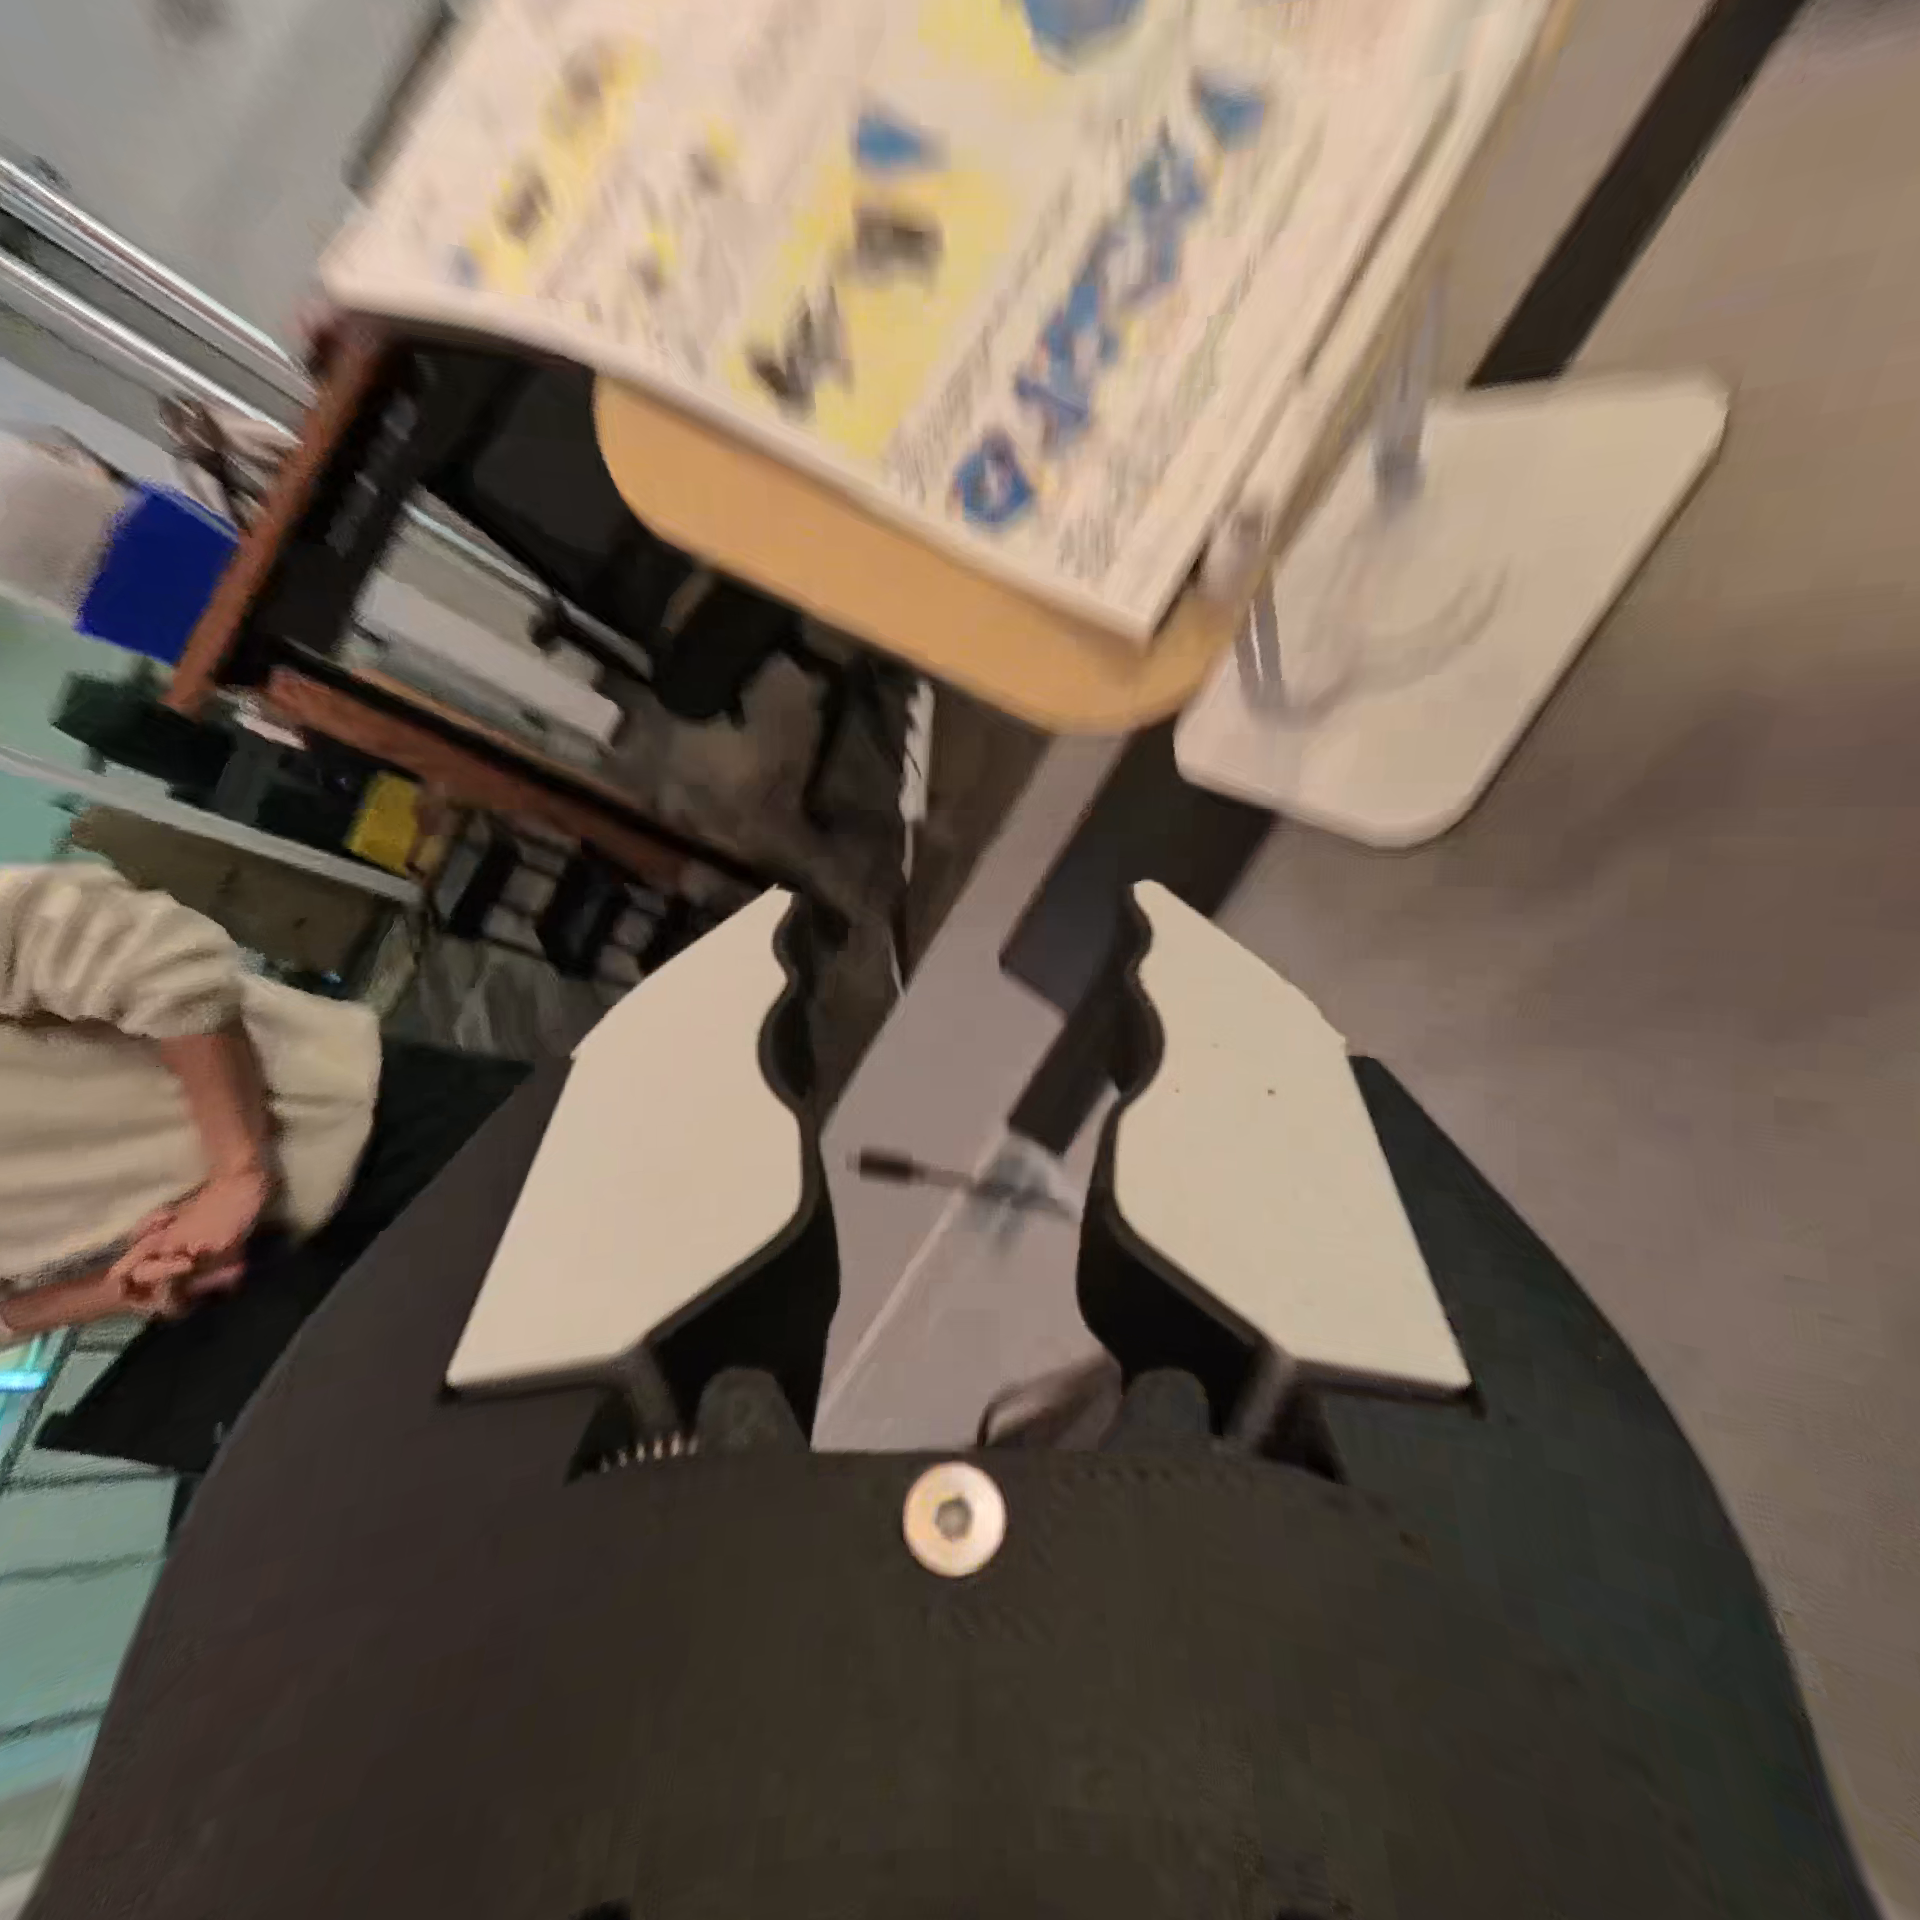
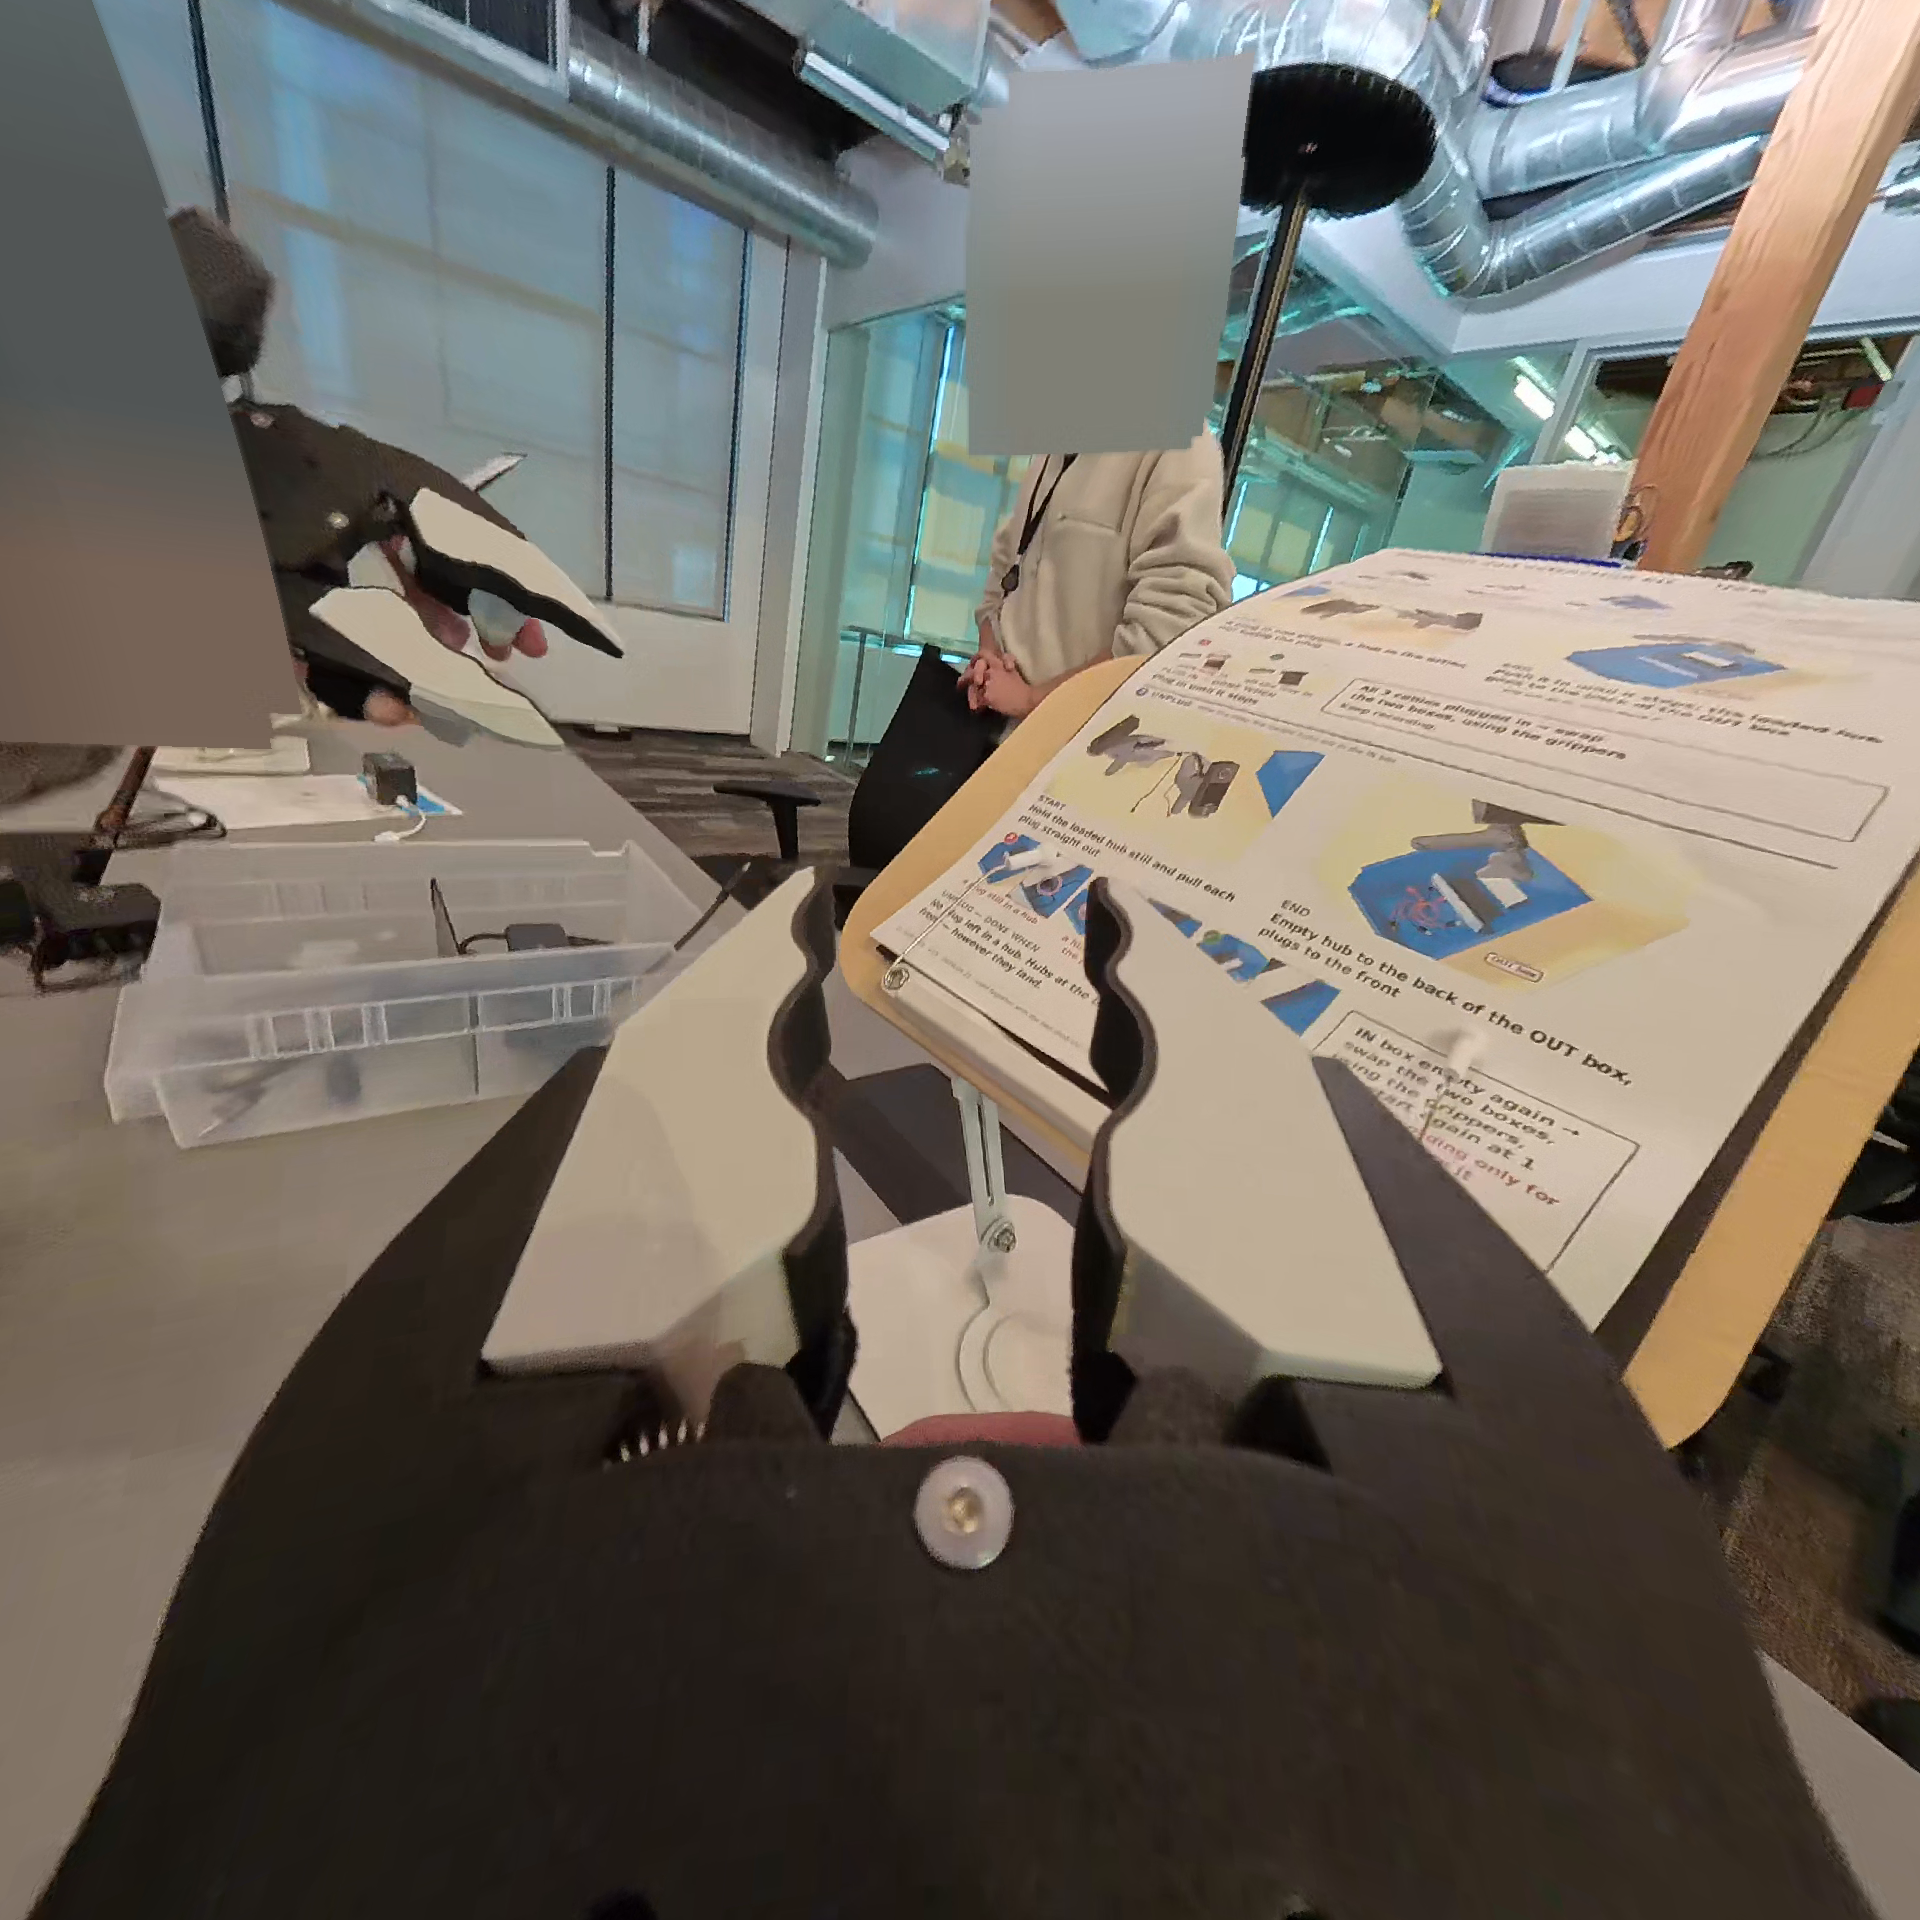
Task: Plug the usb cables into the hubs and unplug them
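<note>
My right tongs are released, with a clear gap between the tips and nothing in it; they hang over the desk and aim at the low corner of the instruction sheet. That sheet lies on a tilted wooden board on a white stand, and I take the board as my landmark. Left of the board sits a clear plastic bin on the desk, and inside it I see a dark cable with a small dark block; I cannot tell whether that block is a hub. Above the bin my left tongs are up in the air, parted, with gloved fingers showing through. Behind the board stands a person in a cream fleece.

From the left wrist everything is smeared by motion. The left tongs are released and hold nothing, pointed under the board, with its sheet above and the stand's base to the right.
</note>
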`<state>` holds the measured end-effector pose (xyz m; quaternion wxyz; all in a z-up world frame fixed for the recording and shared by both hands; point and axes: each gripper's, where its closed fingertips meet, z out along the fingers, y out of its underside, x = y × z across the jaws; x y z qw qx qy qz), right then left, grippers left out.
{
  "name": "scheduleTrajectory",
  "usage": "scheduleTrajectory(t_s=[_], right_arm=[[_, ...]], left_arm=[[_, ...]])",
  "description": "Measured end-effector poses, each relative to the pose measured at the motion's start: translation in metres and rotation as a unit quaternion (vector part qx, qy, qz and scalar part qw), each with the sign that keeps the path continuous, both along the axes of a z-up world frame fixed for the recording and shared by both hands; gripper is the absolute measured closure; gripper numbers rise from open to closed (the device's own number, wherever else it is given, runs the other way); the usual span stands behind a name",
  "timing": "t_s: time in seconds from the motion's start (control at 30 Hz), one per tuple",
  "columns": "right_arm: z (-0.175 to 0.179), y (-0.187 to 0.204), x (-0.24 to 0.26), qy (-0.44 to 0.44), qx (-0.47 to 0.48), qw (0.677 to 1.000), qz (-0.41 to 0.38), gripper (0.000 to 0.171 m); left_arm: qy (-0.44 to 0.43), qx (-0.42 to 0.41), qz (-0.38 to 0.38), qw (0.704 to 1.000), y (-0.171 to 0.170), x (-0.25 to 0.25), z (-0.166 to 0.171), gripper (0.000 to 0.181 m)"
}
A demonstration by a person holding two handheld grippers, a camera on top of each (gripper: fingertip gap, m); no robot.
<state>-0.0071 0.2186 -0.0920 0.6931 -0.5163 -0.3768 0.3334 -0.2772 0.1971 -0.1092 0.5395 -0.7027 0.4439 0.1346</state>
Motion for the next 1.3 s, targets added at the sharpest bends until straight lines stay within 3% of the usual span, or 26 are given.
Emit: scheduleTrajectory(t_s=[0.1,0.23,0.3,0.5,0.63,0.8,1.0,1.07,1.3], right_arm=[[-0.015,0.002,-0.008,-0.036,0.001,0.999,0.005,0.124],[-0.034,0.003,-0.017,-0.060,-0.018,0.998,0.029,0.126],[-0.042,0.006,-0.018,-0.072,-0.024,0.997,0.025,0.126],[-0.056,0.011,-0.020,-0.086,-0.032,0.995,0.027,0.127],[-0.064,0.016,-0.018,-0.092,-0.040,0.995,0.024,0.127],[-0.074,0.020,-0.019,-0.100,-0.047,0.994,0.025,0.127],[-0.081,0.022,-0.021,-0.104,-0.053,0.993,0.027,0.127],[-0.082,0.022,-0.021,-0.103,-0.056,0.993,0.028,0.127],[-0.082,0.023,-0.019,-0.104,-0.055,0.993,0.026,0.127]], left_arm=[[0.093,-0.078,0.009,0.993,-0.003,-0.064,-0.040,0.127],[0.184,-0.215,0.026,0.959,-0.009,-0.139,-0.105,0.123],[0.196,-0.267,0.023,0.943,-0.012,-0.159,-0.128,0.115],[0.251,-0.366,-0.007,0.896,-0.012,-0.191,-0.179,0.114],[0.277,-0.412,-0.027,0.868,-0.010,-0.197,-0.198,0.121],[0.303,-0.469,-0.037,0.829,-0.015,-0.206,-0.223,0.115],[0.305,-0.489,-0.037,0.816,-0.014,-0.212,-0.241,0.123],[0.308,-0.475,-0.034,0.823,-0.010,-0.213,-0.242,0.131],[0.287,-0.461,-0.027,0.840,-0.012,-0.215,-0.235,0.133]])
